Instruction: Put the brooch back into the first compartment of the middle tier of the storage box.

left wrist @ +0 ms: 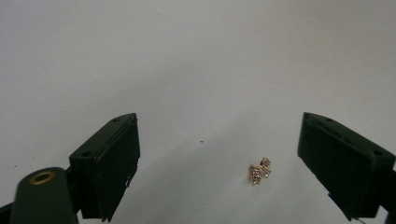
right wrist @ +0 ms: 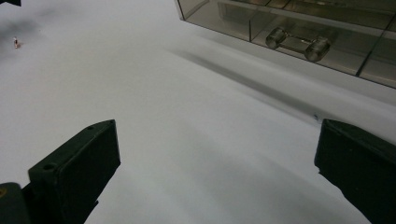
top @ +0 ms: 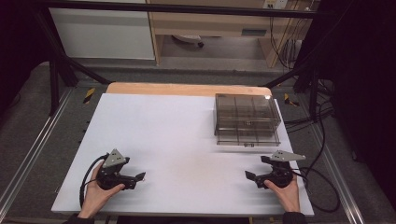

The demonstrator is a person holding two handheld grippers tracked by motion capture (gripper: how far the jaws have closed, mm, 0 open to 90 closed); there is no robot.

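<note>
A tiny gold, stone-set bow-shaped trinket (left wrist: 259, 170), probably an earring, lies on the white table sheet (top: 187, 126) between the left gripper (left wrist: 219, 163)'s wide-open jaws, nearer one pad and untouched. The step in hand looks like the pickup: next, centre the jaws and close gently. The right gripper (right wrist: 219, 172) rests with jaws wide and empty, near the smoky clear plastic drawer box (top: 246, 119).

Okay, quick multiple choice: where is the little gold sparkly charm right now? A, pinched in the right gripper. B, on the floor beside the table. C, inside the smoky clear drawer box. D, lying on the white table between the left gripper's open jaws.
D: in the left gripper view the gold charm lies on the white table between the left gripper's wide-apart jaws, touching neither.
</note>
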